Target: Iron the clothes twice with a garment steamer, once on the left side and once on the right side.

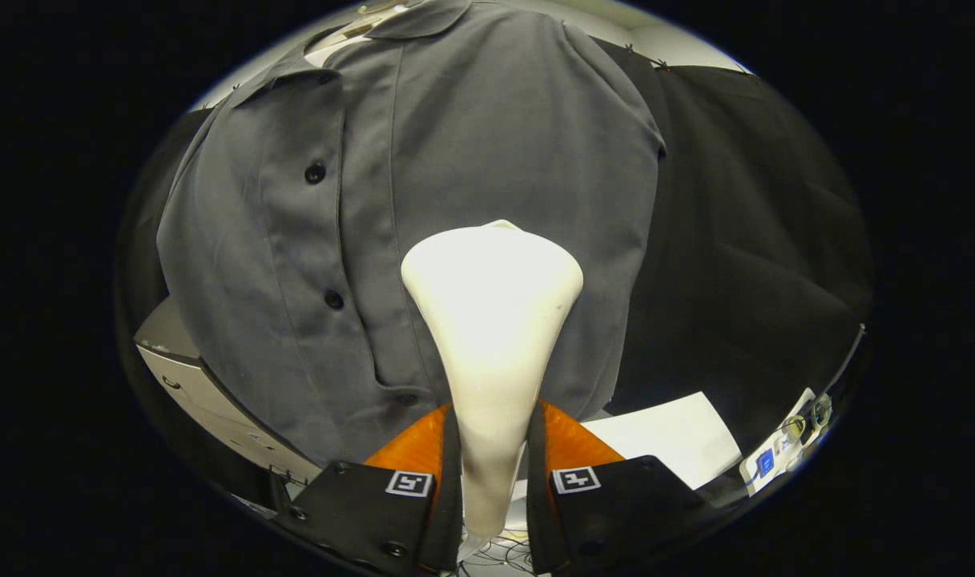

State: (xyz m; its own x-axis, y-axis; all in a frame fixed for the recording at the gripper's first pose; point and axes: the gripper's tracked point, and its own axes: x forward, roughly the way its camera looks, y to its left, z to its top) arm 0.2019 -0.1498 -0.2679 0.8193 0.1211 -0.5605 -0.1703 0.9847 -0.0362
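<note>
The fingers [493, 481] are clamped on the narrow handle of the white steamer [491, 320], one pressing each side, and its wide head rises just ahead of them against the grey shirt [487, 136] hanging beyond. The head sits on the panel to one side of the button strip. The likely trouble: the smooth, tapering handle could twist or slide in the grip, tipping the head off the cloth, or the head could snag the buttons [334, 300].
</note>
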